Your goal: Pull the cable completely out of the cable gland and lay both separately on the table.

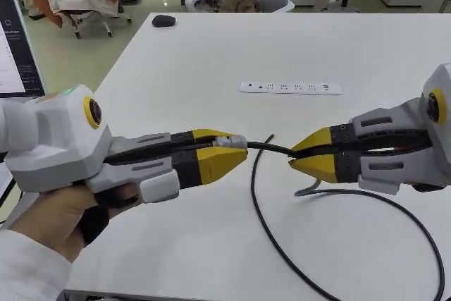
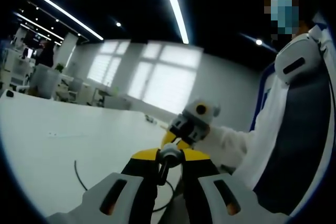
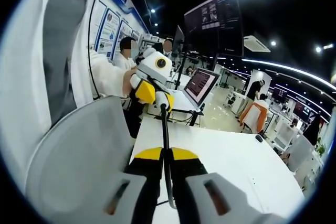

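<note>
While your left gripper clamps the cable gland and your right gripper pinches the cable, they're not yet apart, so pulling and laying down remain

Bright ceiling strips light evenly; fisheye edges bend, distance perhaps slightly soft.

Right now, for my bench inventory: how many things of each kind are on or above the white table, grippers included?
yellow-jawed grey grippers: 2, left gripper and right gripper
thin black cable: 1
small grey cable gland: 1
long white power strip: 1
small black mouse-shaped object: 1
Total: 6
</note>
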Demonstrator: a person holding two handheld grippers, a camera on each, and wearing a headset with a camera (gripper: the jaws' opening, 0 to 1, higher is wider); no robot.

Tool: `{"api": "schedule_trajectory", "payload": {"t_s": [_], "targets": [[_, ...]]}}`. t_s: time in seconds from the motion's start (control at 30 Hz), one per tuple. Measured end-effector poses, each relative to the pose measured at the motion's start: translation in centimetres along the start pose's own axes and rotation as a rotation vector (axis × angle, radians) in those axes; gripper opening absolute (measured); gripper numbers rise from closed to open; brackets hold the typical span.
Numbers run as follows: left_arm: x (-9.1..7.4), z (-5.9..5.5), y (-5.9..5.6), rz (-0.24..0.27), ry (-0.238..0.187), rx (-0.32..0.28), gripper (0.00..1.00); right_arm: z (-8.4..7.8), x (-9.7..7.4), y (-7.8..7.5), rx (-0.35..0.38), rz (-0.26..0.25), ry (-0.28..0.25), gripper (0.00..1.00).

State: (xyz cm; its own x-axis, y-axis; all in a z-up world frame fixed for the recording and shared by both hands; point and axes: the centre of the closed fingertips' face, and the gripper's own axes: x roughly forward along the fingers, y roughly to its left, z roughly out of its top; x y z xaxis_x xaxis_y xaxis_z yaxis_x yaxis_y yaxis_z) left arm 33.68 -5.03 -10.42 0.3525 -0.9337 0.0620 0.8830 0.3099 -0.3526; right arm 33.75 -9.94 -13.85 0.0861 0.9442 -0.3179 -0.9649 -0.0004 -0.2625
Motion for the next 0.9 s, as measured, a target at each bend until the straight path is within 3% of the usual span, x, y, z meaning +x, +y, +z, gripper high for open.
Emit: {"api": "schedule_trajectory", "payload": {"t_s": [0.9], "targets": [[-0.3,0.0,0.3,0.011,-0.003,0.0,0.17,-2.4,-1.2,0.1,0.057,-0.018,0.042,0.03]]}}
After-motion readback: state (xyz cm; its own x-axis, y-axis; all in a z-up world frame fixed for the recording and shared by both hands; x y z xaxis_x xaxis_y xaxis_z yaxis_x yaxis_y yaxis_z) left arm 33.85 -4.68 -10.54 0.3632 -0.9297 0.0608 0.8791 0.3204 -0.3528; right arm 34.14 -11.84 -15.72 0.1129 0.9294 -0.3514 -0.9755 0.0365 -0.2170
